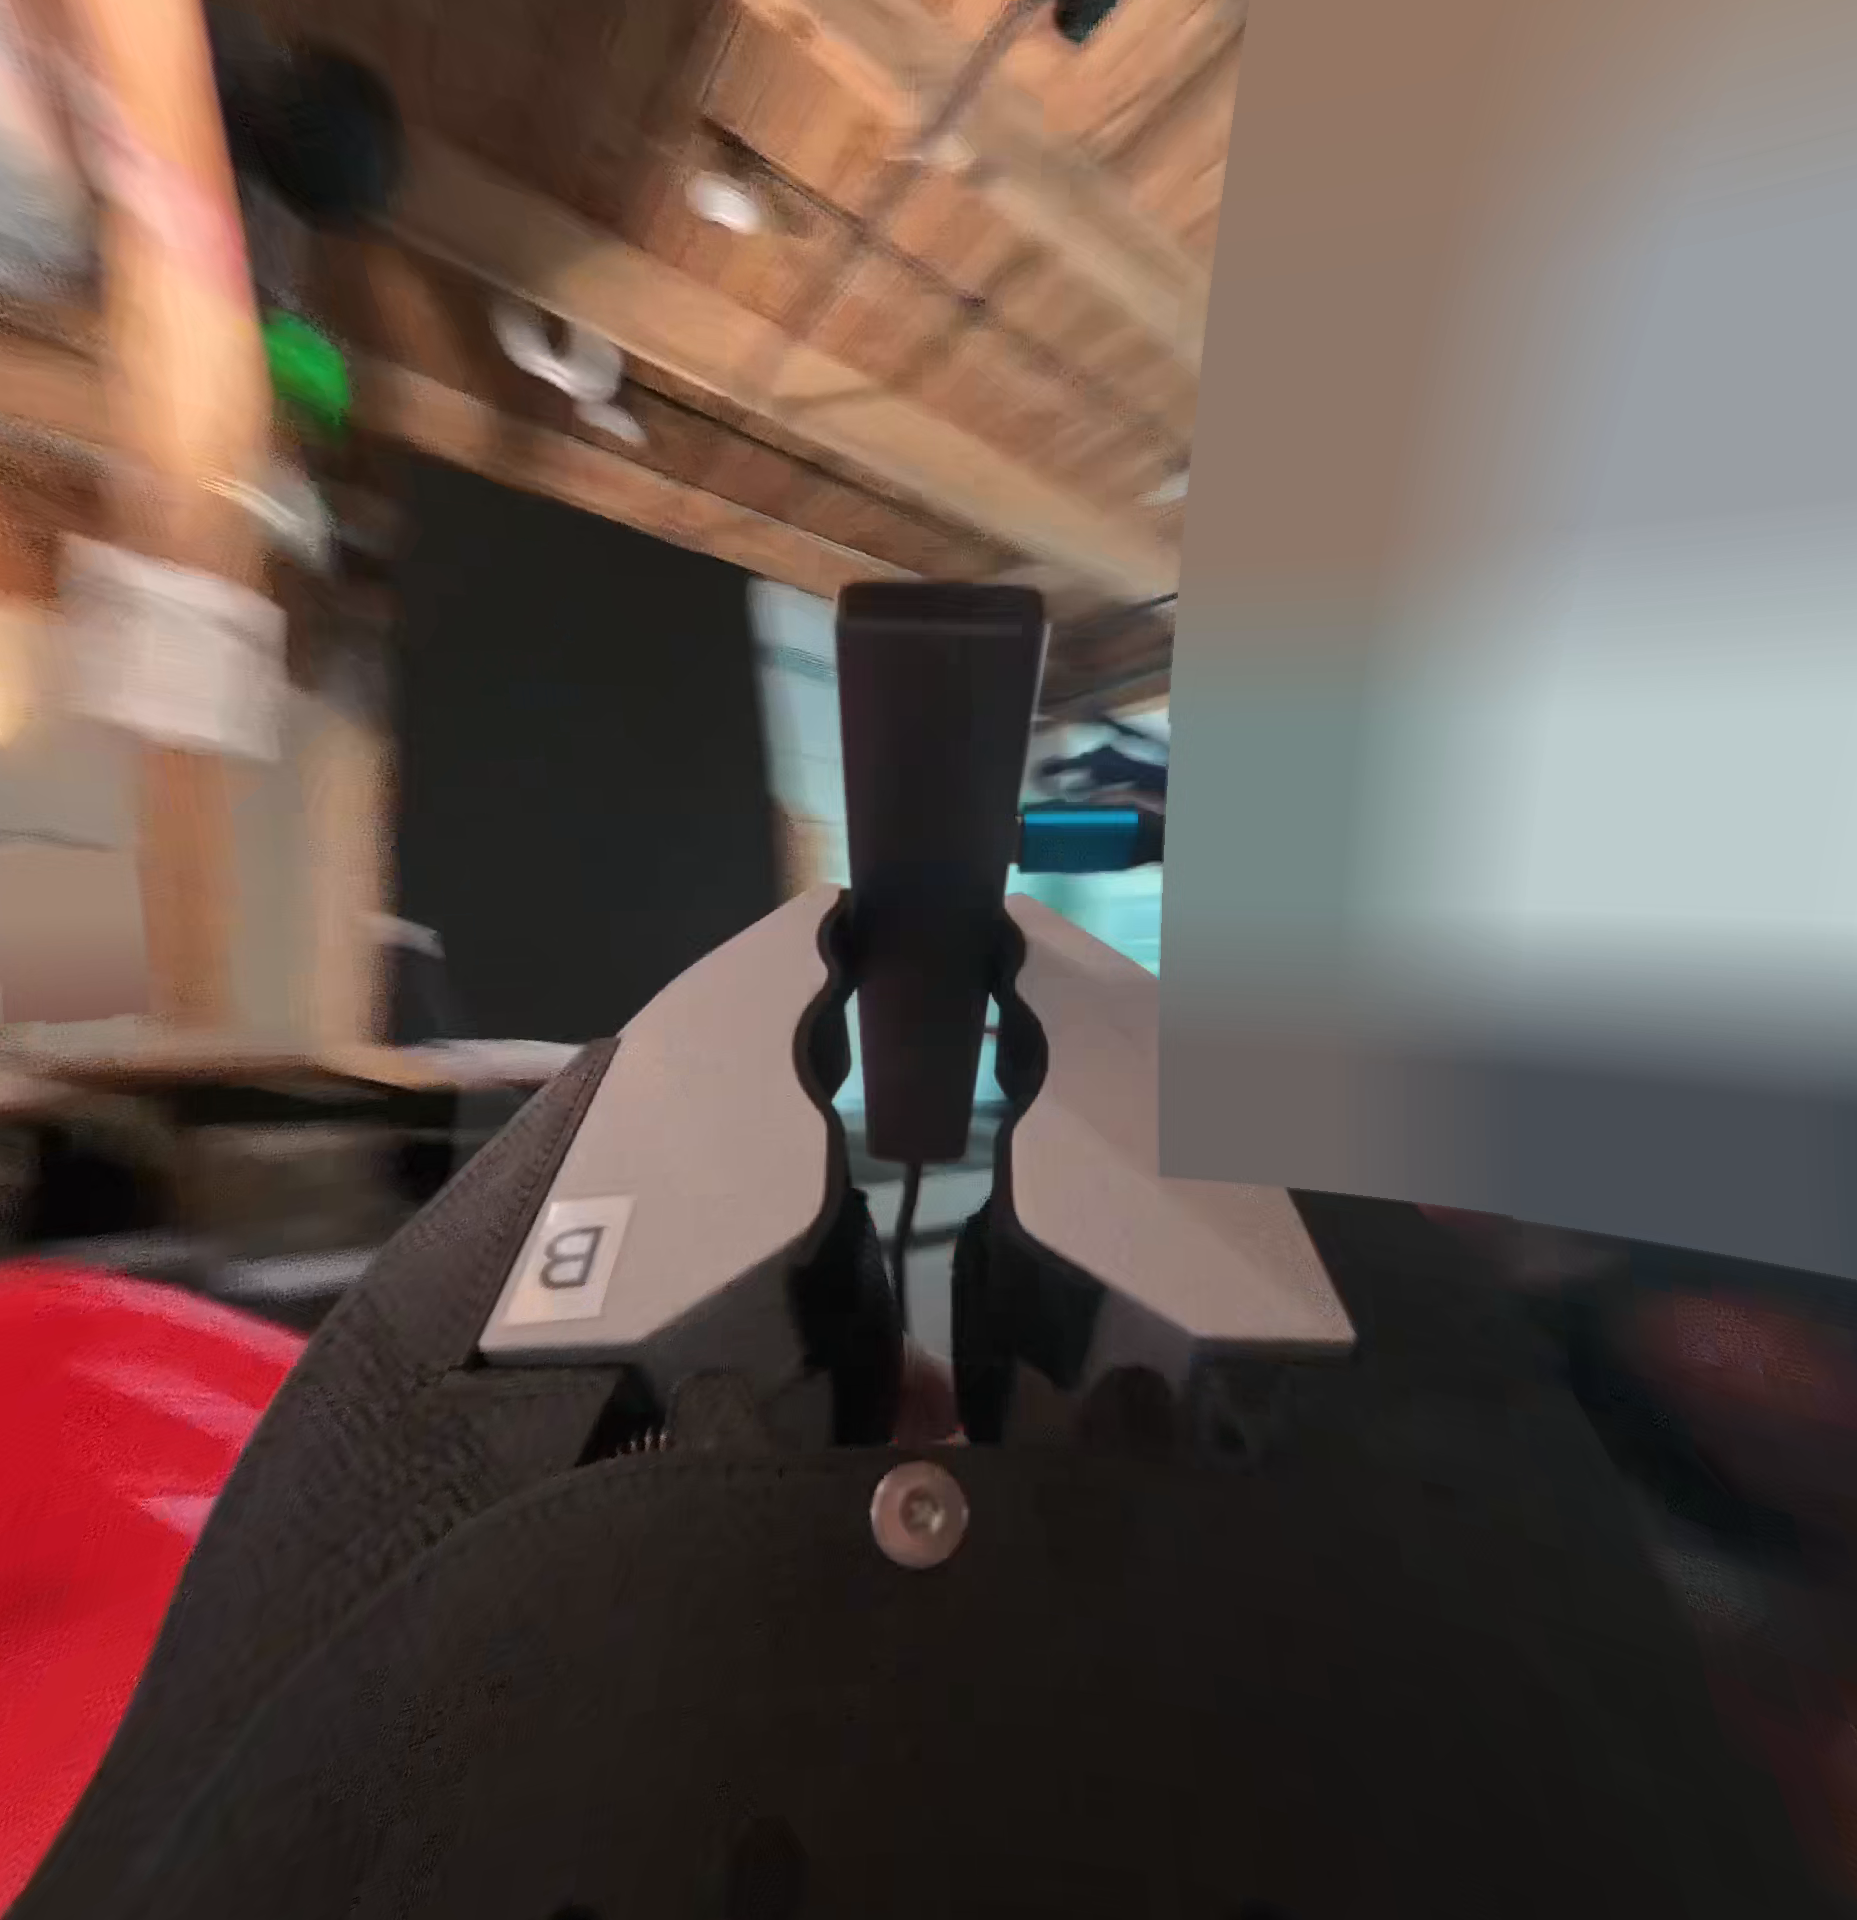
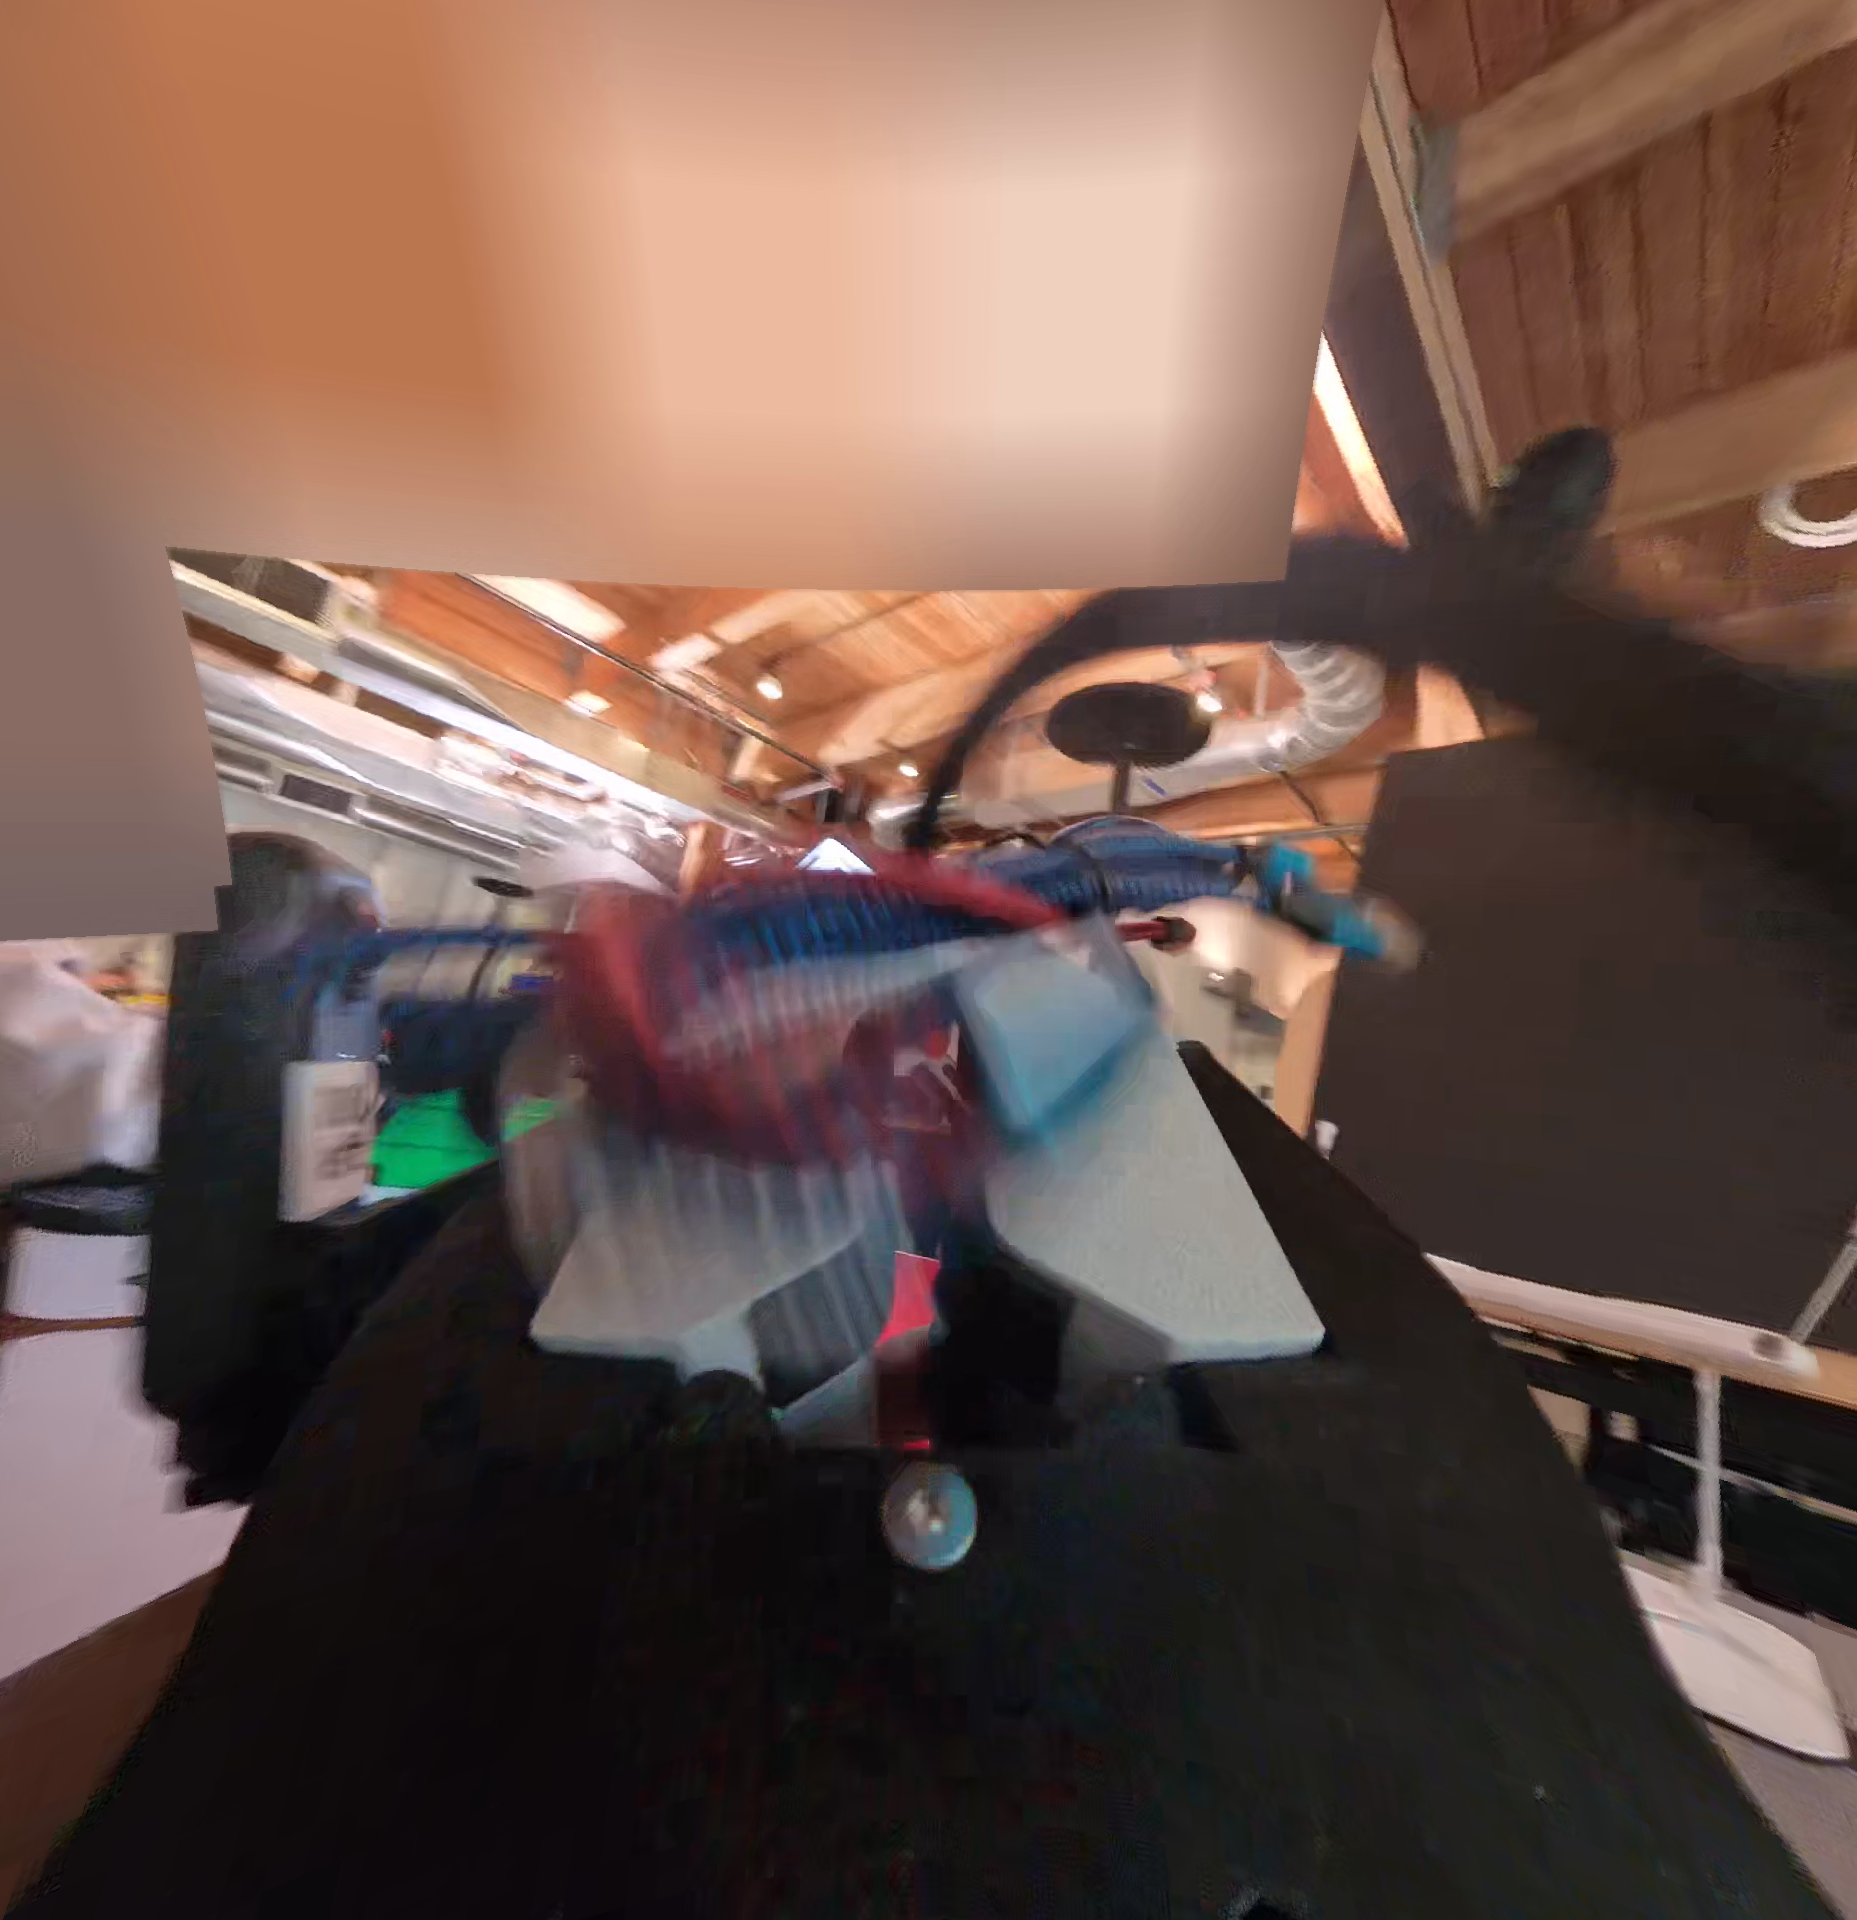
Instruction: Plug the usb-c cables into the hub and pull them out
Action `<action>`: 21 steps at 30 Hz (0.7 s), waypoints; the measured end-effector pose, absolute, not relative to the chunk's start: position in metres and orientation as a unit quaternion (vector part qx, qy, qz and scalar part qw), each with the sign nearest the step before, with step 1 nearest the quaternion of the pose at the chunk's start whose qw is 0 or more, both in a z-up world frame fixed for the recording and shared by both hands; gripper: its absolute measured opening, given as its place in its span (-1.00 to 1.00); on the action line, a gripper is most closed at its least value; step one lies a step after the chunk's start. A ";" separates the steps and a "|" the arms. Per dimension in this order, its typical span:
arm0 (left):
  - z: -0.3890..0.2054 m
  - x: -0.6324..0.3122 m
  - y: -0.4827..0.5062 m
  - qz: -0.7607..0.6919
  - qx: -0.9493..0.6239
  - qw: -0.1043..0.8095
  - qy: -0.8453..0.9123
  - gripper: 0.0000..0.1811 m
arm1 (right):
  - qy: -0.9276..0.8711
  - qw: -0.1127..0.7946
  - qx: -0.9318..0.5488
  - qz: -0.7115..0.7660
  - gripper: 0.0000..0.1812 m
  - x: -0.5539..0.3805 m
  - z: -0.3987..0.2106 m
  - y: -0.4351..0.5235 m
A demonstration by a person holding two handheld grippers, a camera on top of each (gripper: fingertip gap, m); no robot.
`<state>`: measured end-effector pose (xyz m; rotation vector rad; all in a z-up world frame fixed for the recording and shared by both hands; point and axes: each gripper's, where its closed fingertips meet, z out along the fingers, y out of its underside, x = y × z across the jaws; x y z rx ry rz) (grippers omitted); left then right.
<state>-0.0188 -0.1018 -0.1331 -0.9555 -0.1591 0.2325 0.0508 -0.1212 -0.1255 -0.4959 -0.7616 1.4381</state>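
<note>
The left tongs (image 1: 922, 997) are closed on the hub (image 1: 934, 831), a dark slim block. The hub stands upright between the two grey fingers (image 1: 716, 1060), its wide end projecting past the fingertips and its narrow end seated low between the scalloped black pads. A thin dark lead leaves the narrow end and runs down between the fingers. A blue connector (image 1: 1085, 840) sits against the hub's right side, just above the right fingertip; it appears plugged in, though the joint itself is hidden.

In the right wrist view, heavy motion blur covers the right tongs (image 2: 882, 1101). A bundle of red and blue braided cables (image 2: 799, 935) lies across the fingertips. A blue plug (image 2: 1339, 920) and a red plug (image 2: 1163, 932) project to the right. Whether these tongs grip the bundle cannot be determined.
</note>
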 end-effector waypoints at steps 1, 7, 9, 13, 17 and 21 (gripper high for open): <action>-0.134 -0.042 -0.110 0.216 -0.461 0.857 -0.074 -0.76 | -0.346 0.651 -0.218 0.639 -0.94 0.053 -0.128 -0.127; -0.118 -0.037 -0.111 0.213 -0.484 0.848 -0.048 -0.76 | -0.327 0.523 -0.310 0.724 -0.94 0.035 -0.139 -0.097; -0.120 -0.041 -0.112 0.201 -0.484 0.850 -0.057 -0.76 | -0.359 0.462 -0.315 0.747 -0.94 0.033 -0.144 -0.097; -0.114 -0.053 -0.128 0.184 -0.465 0.862 -0.085 -0.76 | -0.499 0.445 -0.337 0.663 -0.94 0.032 -0.173 -0.097; -0.100 -0.053 -0.143 0.156 -0.442 0.879 -0.089 -0.76 | -0.541 0.459 -0.347 0.613 -0.94 0.054 -0.174 -0.071; -0.090 -0.045 -0.150 0.143 -0.428 0.889 -0.071 -0.76 | -0.532 0.513 -0.380 0.557 -0.93 0.082 -0.166 -0.022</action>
